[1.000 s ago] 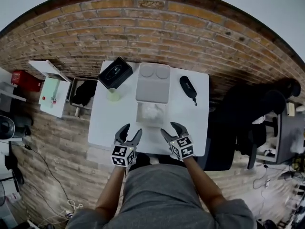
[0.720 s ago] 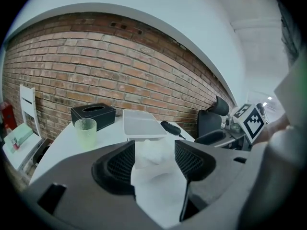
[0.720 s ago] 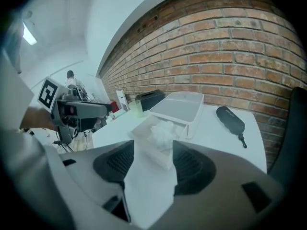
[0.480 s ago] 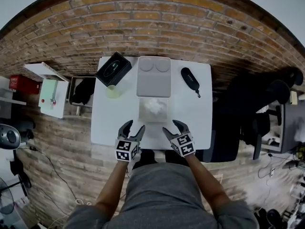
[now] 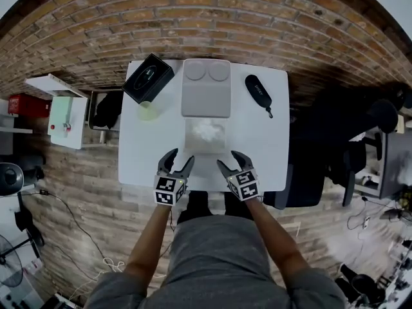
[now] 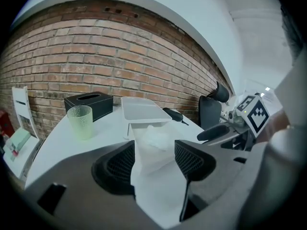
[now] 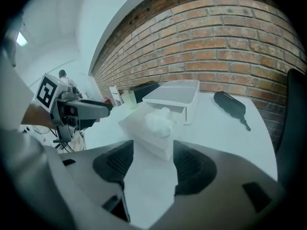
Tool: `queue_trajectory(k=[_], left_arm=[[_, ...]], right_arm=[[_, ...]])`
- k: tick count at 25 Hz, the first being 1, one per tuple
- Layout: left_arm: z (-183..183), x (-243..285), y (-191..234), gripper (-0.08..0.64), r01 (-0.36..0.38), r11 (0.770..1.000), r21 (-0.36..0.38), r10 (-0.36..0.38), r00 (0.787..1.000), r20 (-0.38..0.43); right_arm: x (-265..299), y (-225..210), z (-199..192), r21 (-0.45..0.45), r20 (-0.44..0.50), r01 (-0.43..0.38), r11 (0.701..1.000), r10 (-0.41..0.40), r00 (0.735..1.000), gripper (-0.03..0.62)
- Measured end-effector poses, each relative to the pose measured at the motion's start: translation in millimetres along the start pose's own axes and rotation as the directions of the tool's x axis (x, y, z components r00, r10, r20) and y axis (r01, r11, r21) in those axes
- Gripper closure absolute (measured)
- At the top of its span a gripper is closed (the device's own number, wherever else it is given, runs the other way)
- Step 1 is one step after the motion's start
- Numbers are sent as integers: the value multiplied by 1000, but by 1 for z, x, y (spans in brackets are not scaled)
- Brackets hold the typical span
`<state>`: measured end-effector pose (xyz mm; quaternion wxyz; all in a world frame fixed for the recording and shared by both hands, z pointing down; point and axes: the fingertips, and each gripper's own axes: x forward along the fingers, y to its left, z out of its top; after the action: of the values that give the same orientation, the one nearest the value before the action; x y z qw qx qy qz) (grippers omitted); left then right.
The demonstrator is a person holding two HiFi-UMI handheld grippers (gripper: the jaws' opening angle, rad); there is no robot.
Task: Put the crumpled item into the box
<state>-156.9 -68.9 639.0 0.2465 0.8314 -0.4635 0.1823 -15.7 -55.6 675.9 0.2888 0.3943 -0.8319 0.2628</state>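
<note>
A small open white box point(image 5: 206, 136) stands mid-table, and the crumpled white item point(image 5: 207, 131) lies inside it. Both grippers hover at the table's near edge, short of the box. My left gripper point(image 5: 175, 166) is open and empty; its own view shows the box point(image 6: 152, 152) and the crumpled item point(image 6: 158, 138) ahead between the jaws, untouched. My right gripper point(image 5: 233, 166) is likewise open and empty, with the box point(image 7: 152, 135) and the crumpled item point(image 7: 160, 120) in front of it.
A grey lid or tray point(image 5: 206, 89) lies just behind the box. A black tissue box point(image 5: 148, 79) and a green cup point(image 5: 149, 111) are at the back left, a black case point(image 5: 257, 91) at the back right. A dark chair point(image 5: 302, 172) stands right of the table.
Both grippers have sunk a little by the table's near edge, jaws still open. The box and the crumpled item have not moved.
</note>
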Motion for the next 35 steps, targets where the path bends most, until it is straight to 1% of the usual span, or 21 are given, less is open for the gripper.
queue_trajectory(k=[2, 5, 7, 10, 15, 17, 19, 20, 23, 25, 29, 32, 35], left_arm=[[-10, 2, 6, 313, -19, 1000, 3, 19, 1000, -9], [-31, 7, 12, 313, -34, 999, -21, 34, 999, -40], [-42, 9, 14, 313, -33, 999, -21, 32, 998, -60], [-51, 14, 13, 313, -20, 1000, -18, 19, 996, -86], [-54, 26, 9, 313, -10, 1000, 5, 10, 995, -102], [-52, 30, 8, 313, -8, 999, 36, 11, 995, -99], [-52, 32, 10, 313, -16, 997, 69, 23, 994, -103], [-52, 34, 11, 313, -20, 997, 71, 27, 994, -104], [-51, 35, 12, 315, -7, 998, 55, 13, 995, -94], [-49, 37, 9, 331, 10, 999, 52, -5, 996, -89], [-49, 41, 6, 341, 18, 998, 53, -13, 996, -90], [-51, 42, 6, 344, 0, 999, 49, 5, 995, -101], [-58, 41, 8, 357, -31, 999, 14, 32, 991, -127]], right_arm=[[6, -5, -6, 7, 0, 9, 1000, -9, 1000, 327], [14, -11, -13, 10, 7, 16, 1000, -16, 1000, 326], [21, -10, -17, 5, 2, 16, 1000, -16, 1000, 330], [27, -7, -22, 9, -32, 14, 1000, -14, 999, 328], [32, -7, -21, 47, -25, 9, 999, -8, 1000, 336], [33, -8, -21, 45, -20, 17, 999, -16, 1000, 342], [34, -10, -22, 45, -16, 35, 998, -35, 999, 377], [34, -11, -22, 51, -14, 43, 998, -42, 999, 385], [35, -14, -21, 67, -10, 59, 996, -59, 998, 406], [34, -15, -21, 70, -10, 65, 995, -65, 998, 422], [34, -15, -22, 76, -7, 65, 995, -65, 998, 423], [34, -16, -22, 82, -5, 68, 994, -68, 998, 425], [33, -17, -23, 91, -8, 80, 993, -79, 997, 431]])
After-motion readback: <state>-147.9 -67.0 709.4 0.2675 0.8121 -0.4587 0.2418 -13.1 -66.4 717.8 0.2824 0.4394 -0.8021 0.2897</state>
